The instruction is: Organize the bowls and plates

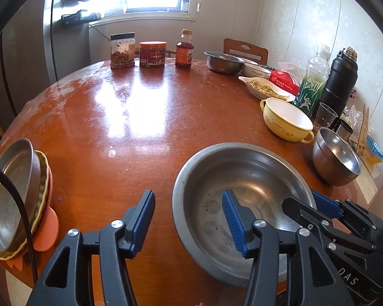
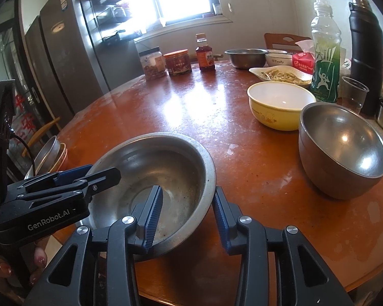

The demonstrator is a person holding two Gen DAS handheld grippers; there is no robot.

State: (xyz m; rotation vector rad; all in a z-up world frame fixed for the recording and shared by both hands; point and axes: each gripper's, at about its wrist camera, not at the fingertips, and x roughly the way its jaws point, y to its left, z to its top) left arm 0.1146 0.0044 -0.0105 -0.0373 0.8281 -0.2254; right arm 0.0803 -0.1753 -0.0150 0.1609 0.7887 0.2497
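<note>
Plates and bowls sit spread across the round wooden bench (image 1: 102, 107); biggest is the wide steel basin (image 1: 242, 204) at the near edge, and both grippers straddle its rim. Left gripper (image 1: 189, 219) is spread: one pad hangs over bare bench outside the rim, the other over the basin's inside, neither pressing metal. Right gripper (image 2: 189, 214) straddles the opposite rim, jaws apart; the inner pad looks close to the wall, but I judge it isn't clamped. The step reads as release after placing, or a re-grip; can't say which. Next down: deep steel bowl (image 2: 342, 150) near the right edge, upright, apart from the basin, with the yellow two-handled bowl (image 2: 278, 104) just behind it. At the left edge sits a stack: steel plate (image 1: 10, 193) on a yellow fluted dish (image 1: 42, 196) on an orange mat. To do it well: clear both rims straight up before moving sideways so the pads don't drag the basin off the edge; when nesting the steel bowl, grip its rim squarely, since polished steel slips, and lower it centred.
</note>
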